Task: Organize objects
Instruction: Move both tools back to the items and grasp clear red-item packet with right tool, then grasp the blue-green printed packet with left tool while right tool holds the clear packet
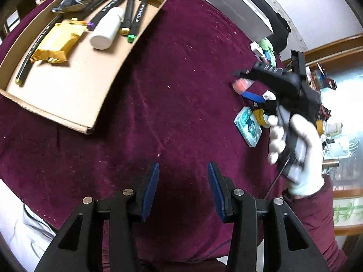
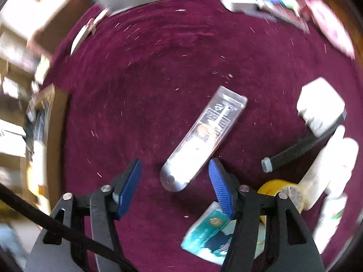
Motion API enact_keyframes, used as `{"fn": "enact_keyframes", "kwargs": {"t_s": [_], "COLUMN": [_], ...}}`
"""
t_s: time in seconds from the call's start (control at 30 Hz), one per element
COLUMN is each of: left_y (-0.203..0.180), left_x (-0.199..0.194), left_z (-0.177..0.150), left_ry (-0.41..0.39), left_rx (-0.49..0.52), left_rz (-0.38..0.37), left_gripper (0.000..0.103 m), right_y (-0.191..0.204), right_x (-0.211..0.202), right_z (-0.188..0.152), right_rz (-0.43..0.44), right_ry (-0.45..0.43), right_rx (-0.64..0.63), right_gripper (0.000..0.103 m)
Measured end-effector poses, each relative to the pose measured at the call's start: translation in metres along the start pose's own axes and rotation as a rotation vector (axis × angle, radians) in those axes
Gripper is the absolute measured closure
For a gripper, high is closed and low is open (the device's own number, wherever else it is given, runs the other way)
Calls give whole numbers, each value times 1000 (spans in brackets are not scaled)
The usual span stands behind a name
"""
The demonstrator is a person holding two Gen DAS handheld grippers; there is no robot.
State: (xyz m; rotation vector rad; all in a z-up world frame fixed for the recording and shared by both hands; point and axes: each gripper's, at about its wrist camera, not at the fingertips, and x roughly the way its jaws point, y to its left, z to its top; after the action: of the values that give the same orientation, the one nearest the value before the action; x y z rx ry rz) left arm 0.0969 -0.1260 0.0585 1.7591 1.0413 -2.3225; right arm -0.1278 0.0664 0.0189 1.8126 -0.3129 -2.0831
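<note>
My left gripper (image 1: pixel 183 167) hangs open over bare maroon cloth (image 1: pixel 177 90) with nothing between its blue pads. A shallow cardboard tray (image 1: pixel 90 79) at the upper left holds several markers (image 1: pixel 130 13), a white bottle (image 1: pixel 107 28), a yellow packet (image 1: pixel 57 43) and a dark pouch. My right gripper (image 2: pixel 174 162) is open, tilted down over a clear plastic blister pack (image 2: pixel 204 138) lying flat; the pack's near end sits between the fingertips. In the left wrist view a white-gloved hand (image 1: pixel 297 154) holds the right gripper (image 1: pixel 244 83) at the right.
A teal packet (image 2: pixel 208 233) lies under the right finger, also seen as the teal packet (image 1: pixel 248 127). To the right are a yellow-lidded jar (image 2: pixel 279 192), a black marker (image 2: pixel 295 151), a white box (image 2: pixel 320 106) and white bottles (image 2: pixel 329 170). A grey laptop (image 1: pixel 236 6) lies at the far edge.
</note>
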Motion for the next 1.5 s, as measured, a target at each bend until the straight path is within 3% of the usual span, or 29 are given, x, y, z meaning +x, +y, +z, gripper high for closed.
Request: {"fn": "enact_keyframes", "kwargs": {"t_s": [0.07, 0.17, 0.3, 0.33, 0.37, 0.43, 0.7, 0.8, 0.9, 1.1, 1.23, 1.3, 1.4, 1.5], "left_y": [1, 3, 6, 7, 8, 10, -5, -21, -47, -119, -172, -191, -203, -203], "left_x": [1, 1, 0, -1, -2, -3, 11, 23, 41, 78, 102, 117, 149, 161], "left_z": [0, 0, -1, -2, -2, -1, 9, 12, 16, 18, 26, 36, 54, 73], "left_ry": [5, 5, 0, -2, -3, -9, -3, 12, 28, 20, -26, 5, 91, 105], "left_rx": [-4, -18, -31, -33, -34, -35, 23, 77, 163, 399, 708, 812, 873, 817], "left_rz": [3, 4, -3, -4, -3, 0, 16, 8, -4, -42, -25, -37, -19, -59], "left_gripper": [64, 64, 64, 64, 64, 64, 64, 64, 64, 65, 65, 65, 65, 65], "right_y": [-13, -16, 16, 26, 30, 33, -5, -26, -53, -106, -139, -153, -165, -167], "right_x": [-4, -6, 4, 6, 7, 6, -36, -71, -95, -116, -125, -130, -139, -144], "right_z": [9, 16, 16, 11, 8, 1, -27, -49, -69, -101, -123, -131, -142, -148], "right_rz": [47, 2, -173, -246, -287, -330, -52, 58, 114, 128, 129, 135, 141, 151], "right_ry": [8, -11, -15, -37, -56, -105, -77, -97, -118, -129, -135, -139, -154, -164], "right_rx": [101, 147, -36, -103, -135, -200, -130, -80, -19, 119, 208, 236, 261, 269], "right_gripper": [42, 42, 45, 49, 63, 77, 78, 78, 78, 78, 78, 77, 77, 77]}}
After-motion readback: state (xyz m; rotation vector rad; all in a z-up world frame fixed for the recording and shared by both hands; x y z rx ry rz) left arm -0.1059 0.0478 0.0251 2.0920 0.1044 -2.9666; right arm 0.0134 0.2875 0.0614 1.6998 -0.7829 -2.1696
